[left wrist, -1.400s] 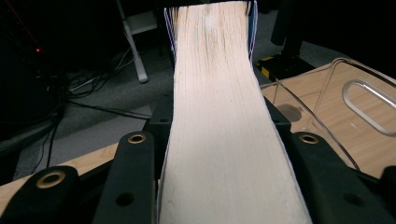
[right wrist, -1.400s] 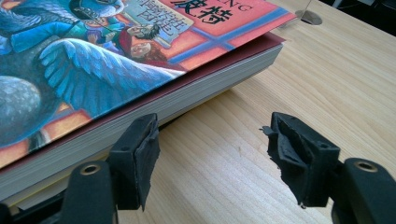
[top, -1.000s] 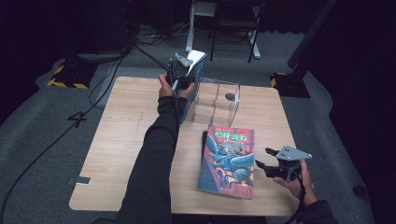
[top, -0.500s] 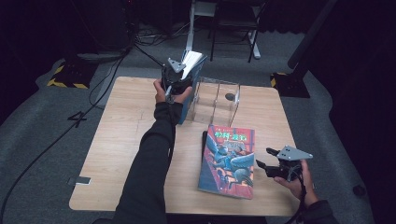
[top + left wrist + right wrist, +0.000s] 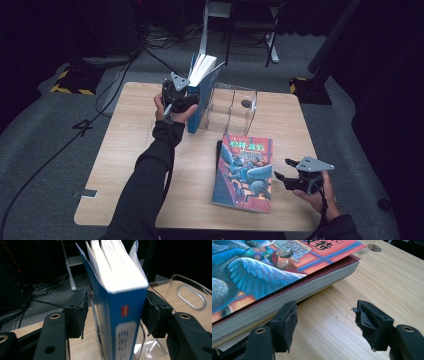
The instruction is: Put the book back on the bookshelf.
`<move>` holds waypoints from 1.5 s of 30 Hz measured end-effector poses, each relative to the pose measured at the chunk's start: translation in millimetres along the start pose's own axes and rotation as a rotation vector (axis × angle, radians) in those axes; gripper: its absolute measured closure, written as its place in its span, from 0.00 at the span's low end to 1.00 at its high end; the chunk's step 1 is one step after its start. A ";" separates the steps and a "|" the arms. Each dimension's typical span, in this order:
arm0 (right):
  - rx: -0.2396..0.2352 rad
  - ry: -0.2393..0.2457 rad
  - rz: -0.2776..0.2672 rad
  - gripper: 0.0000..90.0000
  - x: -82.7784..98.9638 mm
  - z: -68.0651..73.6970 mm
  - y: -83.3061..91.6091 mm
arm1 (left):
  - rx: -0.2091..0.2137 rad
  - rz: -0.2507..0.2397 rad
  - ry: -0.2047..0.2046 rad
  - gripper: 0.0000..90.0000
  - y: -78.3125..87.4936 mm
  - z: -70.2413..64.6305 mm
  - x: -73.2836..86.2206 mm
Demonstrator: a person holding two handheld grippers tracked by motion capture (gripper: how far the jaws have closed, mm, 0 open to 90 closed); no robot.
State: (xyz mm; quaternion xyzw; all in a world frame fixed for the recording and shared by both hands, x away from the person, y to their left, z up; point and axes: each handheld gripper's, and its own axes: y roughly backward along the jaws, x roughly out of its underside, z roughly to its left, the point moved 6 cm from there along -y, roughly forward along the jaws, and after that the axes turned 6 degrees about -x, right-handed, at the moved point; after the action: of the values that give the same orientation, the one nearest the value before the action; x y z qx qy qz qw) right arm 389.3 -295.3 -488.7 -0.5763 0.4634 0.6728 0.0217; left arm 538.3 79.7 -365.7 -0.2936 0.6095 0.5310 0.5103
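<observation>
We stand the blue book against the rack; our left gripper has just been opening, book between jaws. Right gripper waits open, empty.

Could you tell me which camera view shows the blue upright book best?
The left gripper view: the blue upright book stands close between the tool's jaws, spine and fanned white pages clear, a gap on one side. The high view shows the book small, leaning against the clear acrylic rack. The right gripper view looks at another book.
</observation>
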 end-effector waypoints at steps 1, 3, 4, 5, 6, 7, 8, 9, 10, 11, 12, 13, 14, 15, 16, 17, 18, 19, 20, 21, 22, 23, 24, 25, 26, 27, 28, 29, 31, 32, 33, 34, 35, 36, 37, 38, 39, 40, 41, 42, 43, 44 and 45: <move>0.002 0.000 0.000 0.38 -0.1 0.1 0.2 | 0.006 0.003 -0.007 0.47 2.5 0.1 2.8; 0.010 -0.001 -0.003 0.38 -0.4 -0.2 0.6 | 0.020 0.006 -0.020 0.46 8.9 1.0 8.7; 0.009 -0.001 -0.003 0.38 -0.8 0.1 0.6 | 0.021 0.003 -0.022 0.46 11.0 1.1 10.6; 0.009 -0.002 -0.005 0.38 -1.2 0.5 0.5 | 0.025 0.005 -0.027 0.45 13.0 1.3 12.7; 0.008 0.000 -0.005 0.38 -1.4 0.9 0.5 | 0.032 0.013 -0.038 0.45 16.6 1.7 17.1; 0.005 0.003 -0.001 0.38 -1.4 1.7 0.0 | 0.035 0.018 -0.045 0.45 19.0 1.9 20.0; 0.003 0.005 0.002 0.38 -1.2 2.2 -0.5 | 0.040 0.020 -0.050 0.44 21.0 2.2 22.1; 0.004 0.007 0.004 0.38 -1.2 2.4 -0.7 | 0.052 0.017 -0.053 0.43 23.8 2.0 24.9; 0.006 0.008 0.002 0.38 -1.4 2.7 -0.6 | 0.068 0.016 -0.051 0.43 25.9 1.2 27.2; 0.007 0.006 0.000 0.38 -1.6 2.7 -0.3 | 0.083 0.011 -0.060 0.43 28.8 0.7 30.1; 0.007 0.003 -0.004 0.39 -1.9 2.4 0.2 | 0.093 0.011 -0.070 0.42 32.4 0.1 34.2; 0.000 -0.008 -0.011 0.39 -2.4 2.1 0.7 | 0.097 0.008 -0.073 0.42 34.6 -0.3 36.7; -0.006 -0.016 -0.014 0.39 -2.6 2.1 1.2 | 0.106 0.004 -0.073 0.42 37.6 -1.0 40.3; -0.014 -0.027 -0.016 0.39 -3.1 2.2 1.5 | 0.122 0.004 -0.078 0.42 40.3 -1.6 44.0; -0.020 -0.030 -0.017 0.39 -3.6 2.4 1.5 | 0.133 0.010 -0.085 0.41 42.8 -2.6 48.1; -0.026 -0.030 -0.017 0.39 -4.1 3.3 1.6 | 0.134 0.014 -0.094 0.41 44.3 -3.2 51.1; -0.029 -0.029 -0.016 0.39 -4.5 4.0 1.6 | 0.138 0.019 -0.109 0.41 46.7 -3.8 55.2; -0.035 -0.026 -0.016 0.39 -4.9 5.1 1.5 | 0.145 0.022 -0.115 0.41 49.1 -4.9 59.4; -0.039 -0.022 -0.013 0.39 -5.2 6.1 1.2 | 0.157 0.033 -0.125 0.41 51.9 -6.4 64.8; -0.041 -0.017 -0.010 0.39 -5.4 7.1 0.7 | 0.158 0.039 -0.141 0.41 54.0 -7.7 69.0; -0.038 -0.013 -0.010 0.39 -5.6 7.6 0.4 | 0.153 0.043 -0.168 0.40 56.3 -9.4 73.3; -0.038 -0.010 -0.010 0.39 -5.7 8.0 0.2 | 0.155 0.053 -0.192 0.40 58.4 -11.4 77.9; -0.034 -0.010 -0.011 0.39 -6.0 8.1 0.3 | 0.168 0.063 -0.205 0.40 60.0 -14.1 82.8; -0.033 -0.012 -0.013 0.39 -6.5 8.3 0.6 | 0.179 0.073 -0.212 0.40 61.2 -16.2 86.7; -0.035 -0.016 -0.015 0.39 -6.9 8.6 1.0 | 0.195 0.092 -0.235 0.40 63.6 -20.1 94.7; -0.037 -0.016 -0.018 0.39 -7.7 9.3 1.9 | 0.208 0.100 -0.249 0.39 65.2 -22.1 98.6; -0.039 -0.018 -0.019 0.39 -8.2 9.9 2.2 | 0.226 0.108 -0.260 0.39 67.5 -25.6 104.1; -0.040 -0.014 -0.022 0.39 -8.8 10.3 2.3 | 0.243 0.117 -0.281 0.39 69.7 -28.5 109.2; -0.040 -0.008 -0.024 0.38 -10.1 11.8 2.9 | 0.270 0.139 -0.302 0.39 74.3 -34.8 119.9; -0.040 -0.005 -0.022 0.38 -10.4 12.3 3.2 | 0.285 0.146 -0.312 0.38 76.0 -37.0 123.9; -0.042 -0.002 -0.022 0.38 -10.8 12.9 3.4 | 0.301 0.156 -0.314 0.38 78.4 -40.1 129.6; -0.043 -0.001 -0.023 0.38 -11.4 13.7 3.7 | 0.314 0.166 -0.320 0.38 80.4 -43.0 135.4; -0.045 0.001 -0.023 0.38 -12.0 14.5 4.0 | 0.326 0.175 -0.325 0.37 82.4 -45.8 141.0; -0.049 0.001 -0.025 0.38 -12.5 15.4 4.4 | 0.335 0.187 -0.331 0.36 84.7 -49.1 148.3; -0.052 0.003 -0.026 0.38 -13.2 16.3 4.9 | 0.344 0.202 -0.356 0.35 86.4 -51.9 155.1; -0.056 0.005 -0.026 0.38 -13.7 17.2 5.2 | 0.353 0.214 -0.368 0.35 87.9 -54.2 160.0; -0.059 0.005 -0.026 0.38 -14.2 18.0 5.4 | 0.368 0.219 -0.374 0.34 88.7 -56.0 163.1; -0.063 0.006 -0.026 0.38 -14.4 18.7 5.6 | 0.389 0.233 -0.388 0.34 90.2 -59.2 167.9; -0.067 0.007 -0.024 0.38 -15.0 19.8 6.1 | 0.396 0.241 -0.406 0.33 91.3 -61.6 171.2; -0.068 0.011 -0.024 0.38 -15.6 20.3 6.6 | 0.400 0.248 -0.418 0.33 92.6 -64.1 173.7; -0.075 0.009 -0.027 0.38 -16.2 21.2 7.2 | 0.421 0.253 -0.420 0.32 94.4 -66.8 176.3; -0.082 0.005 -0.031 0.38 -16.9 22.2 7.9 | 0.441 0.257 -0.415 0.32 96.6 -69.7 178.9; -0.086 0.000 -0.032 0.38 -17.4 23.0 8.5 | 0.467 0.261 -0.410 0.32 99.4 -72.9 182.7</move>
State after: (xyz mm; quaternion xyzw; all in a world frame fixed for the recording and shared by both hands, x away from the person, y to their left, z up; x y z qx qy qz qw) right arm 373.0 -276.5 -471.9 -0.5841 0.4249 0.6915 0.0077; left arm 370.2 70.5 -507.9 0.0247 0.6316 0.4860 0.6035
